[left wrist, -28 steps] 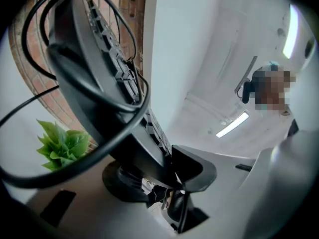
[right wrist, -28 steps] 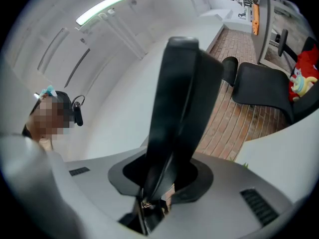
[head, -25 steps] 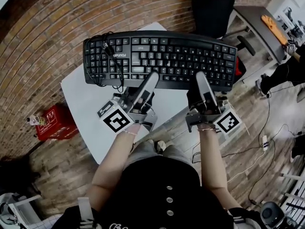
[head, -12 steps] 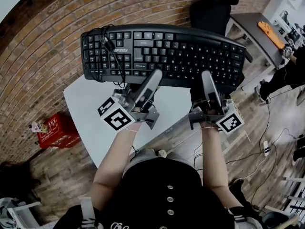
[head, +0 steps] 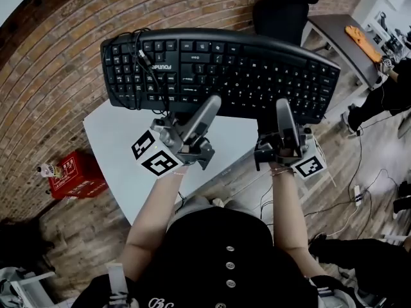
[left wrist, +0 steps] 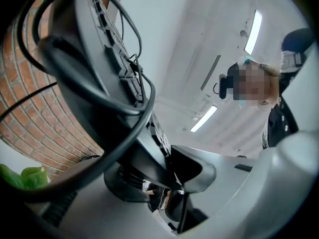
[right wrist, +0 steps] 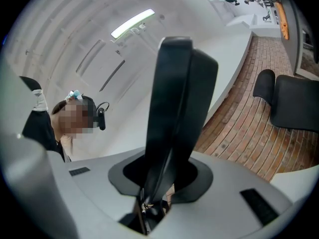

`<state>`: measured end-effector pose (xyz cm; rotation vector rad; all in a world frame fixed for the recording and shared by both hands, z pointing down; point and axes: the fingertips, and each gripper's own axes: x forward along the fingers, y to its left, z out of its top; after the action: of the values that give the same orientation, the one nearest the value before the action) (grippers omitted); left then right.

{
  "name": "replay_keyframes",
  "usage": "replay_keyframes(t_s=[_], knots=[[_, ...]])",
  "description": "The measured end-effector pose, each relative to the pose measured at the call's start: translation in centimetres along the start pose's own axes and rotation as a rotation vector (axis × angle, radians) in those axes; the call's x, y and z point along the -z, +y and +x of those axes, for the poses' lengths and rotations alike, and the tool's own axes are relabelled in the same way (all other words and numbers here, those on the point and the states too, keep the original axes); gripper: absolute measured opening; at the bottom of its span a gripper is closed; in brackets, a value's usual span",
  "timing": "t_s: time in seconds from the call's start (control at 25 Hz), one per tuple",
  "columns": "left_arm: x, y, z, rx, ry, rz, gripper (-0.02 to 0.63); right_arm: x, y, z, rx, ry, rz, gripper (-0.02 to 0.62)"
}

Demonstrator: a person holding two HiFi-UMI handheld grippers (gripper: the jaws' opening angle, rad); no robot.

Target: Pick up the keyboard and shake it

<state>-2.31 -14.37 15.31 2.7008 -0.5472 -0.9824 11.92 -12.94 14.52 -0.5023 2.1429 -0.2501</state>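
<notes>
1. Head view: the black keyboard (head: pixel 221 72) is up in the air over the far edge of the white bench (head: pixel 119 146), key side facing the camera and its long axis running left-right. Both tongs grip its near long edge.
2. Left tongs (head: pixel 209 108) pinch that edge left of centre. Right tongs (head: pixel 282 106) pinch it right of centre, well apart from the left pair.
3. Only the head view shows the full key layout and the spacing of the two grips. It also shows the red crate (head: pixel 74 175) on the floor to the left and the black chair (head: pixel 282 11) beyond the keyboard.
4. Only the left gripper view shows that grip close up. The keyboard's edge sits clamped between the pads, and the coiled cable (left wrist: pixel 124 108) loops across the body right in front of the lens. Brickwork (left wrist: pixel 35 118) lies at the left, ceiling lights (left wrist: pixel 253 31) above.
5. Only the right gripper view shows the keyboard end-on, a thin dark slab rising straight out of jaws closed on it. Ceiling fills the space behind it.
6. Both gripper views look up at the ceiling, so both tongs point upward.
7. Pose: the left forearm (head: pixel 154 210) angles up and to the right, with its marker cube (head: pixel 156 154) turned outward to the left. The right forearm (head: pixel 286 210) runs nearly straight up, with its marker cube (head: pixel 307 165) out to the right.
</notes>
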Motion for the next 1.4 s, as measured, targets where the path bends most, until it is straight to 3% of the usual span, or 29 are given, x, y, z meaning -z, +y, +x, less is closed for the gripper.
replay_keyframes(t_s=[0.64,0.84,1.4], knots=[[0.0,0.2,0.0,0.003,-0.006,-0.05,0.15,-0.1,0.2,0.4,0.033,0.025,-0.018,0.107],[-0.4,-0.5,0.1,0.056,-0.017,-0.067,0.15,-0.5,1.8,0.4,0.054,0.014,-0.071,0.106],[-0.5,-1.1,1.6,0.213,-0.063,-0.215,0.15,-2.1,4.9,1.2,0.15,0.033,-0.261,0.104]])
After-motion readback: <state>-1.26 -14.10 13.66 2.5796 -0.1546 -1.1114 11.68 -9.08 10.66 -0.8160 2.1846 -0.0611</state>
